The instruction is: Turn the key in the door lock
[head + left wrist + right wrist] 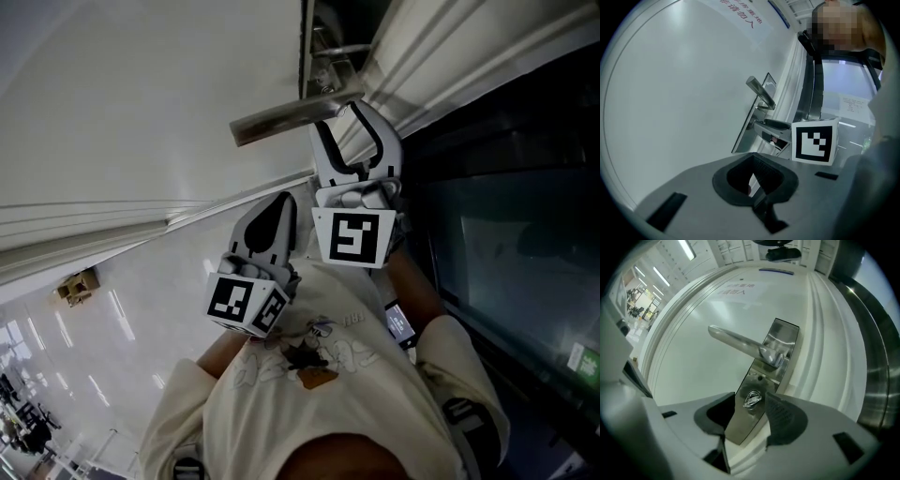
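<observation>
A steel lock plate [782,340] on the white door [122,103] carries a lever handle [733,340]. Below the handle, a small silver key head [752,399] sticks out of the plate. My right gripper [750,402] is open, one pad on each side of the key head and neither touching it. In the head view the right gripper [349,120] points at the plate just under the lever handle [281,117]. My left gripper [277,202] hangs lower and further back from the door, shut with nothing in it. From the left gripper [754,177] I see the lever handle [759,91].
White moulded door frame [441,56] runs beside the lock. A dark glass panel [506,244] stands to the right of it. The person's pale shirt [319,375] fills the bottom of the head view. A lit corridor [37,375] lies far left.
</observation>
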`<action>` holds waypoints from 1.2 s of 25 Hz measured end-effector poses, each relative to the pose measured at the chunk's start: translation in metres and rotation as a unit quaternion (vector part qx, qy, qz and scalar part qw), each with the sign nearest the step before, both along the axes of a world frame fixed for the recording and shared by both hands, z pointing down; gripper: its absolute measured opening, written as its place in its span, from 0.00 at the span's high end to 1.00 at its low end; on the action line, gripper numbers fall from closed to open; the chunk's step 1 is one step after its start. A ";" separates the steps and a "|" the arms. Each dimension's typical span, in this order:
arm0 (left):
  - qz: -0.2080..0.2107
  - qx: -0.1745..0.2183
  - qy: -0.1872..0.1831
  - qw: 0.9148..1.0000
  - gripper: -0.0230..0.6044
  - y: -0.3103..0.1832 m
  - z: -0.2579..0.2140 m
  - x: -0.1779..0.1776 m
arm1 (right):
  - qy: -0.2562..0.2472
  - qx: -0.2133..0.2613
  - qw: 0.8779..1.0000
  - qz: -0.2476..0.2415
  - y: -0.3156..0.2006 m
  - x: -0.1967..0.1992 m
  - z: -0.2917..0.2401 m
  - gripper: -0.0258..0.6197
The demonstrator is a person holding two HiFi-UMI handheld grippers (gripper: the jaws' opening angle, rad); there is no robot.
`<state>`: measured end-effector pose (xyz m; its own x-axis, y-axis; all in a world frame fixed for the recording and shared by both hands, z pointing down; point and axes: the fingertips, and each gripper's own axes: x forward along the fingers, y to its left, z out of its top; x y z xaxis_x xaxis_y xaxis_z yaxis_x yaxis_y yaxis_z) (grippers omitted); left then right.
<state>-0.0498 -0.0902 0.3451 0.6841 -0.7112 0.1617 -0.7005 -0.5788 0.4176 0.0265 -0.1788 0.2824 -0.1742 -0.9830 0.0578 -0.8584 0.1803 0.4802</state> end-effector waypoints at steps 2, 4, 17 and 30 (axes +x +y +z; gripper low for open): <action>-0.003 0.001 0.001 1.000 0.95 -0.001 0.000 -0.001 | 0.026 0.008 1.000 0.008 -0.002 0.001 -0.002 0.67; -0.006 0.001 0.002 1.000 0.95 -0.003 0.000 -0.002 | 0.043 0.013 0.999 0.015 -0.003 0.002 -0.005 0.77; -0.005 -0.003 0.002 1.000 0.95 -0.009 0.001 -0.003 | -0.139 -0.010 0.990 -0.004 -0.002 0.006 -0.004 0.78; 0.003 -0.015 -0.001 1.000 0.95 -0.007 0.009 -0.003 | -0.396 -0.039 0.917 -0.017 -0.006 0.016 -0.002 0.78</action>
<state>-0.0529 -0.0976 0.3537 0.6885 -0.7013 0.1847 -0.6973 -0.5702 0.4342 0.0430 -0.1848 0.2803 -0.2222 -0.9745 -0.0300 -0.9258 0.2205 -0.3070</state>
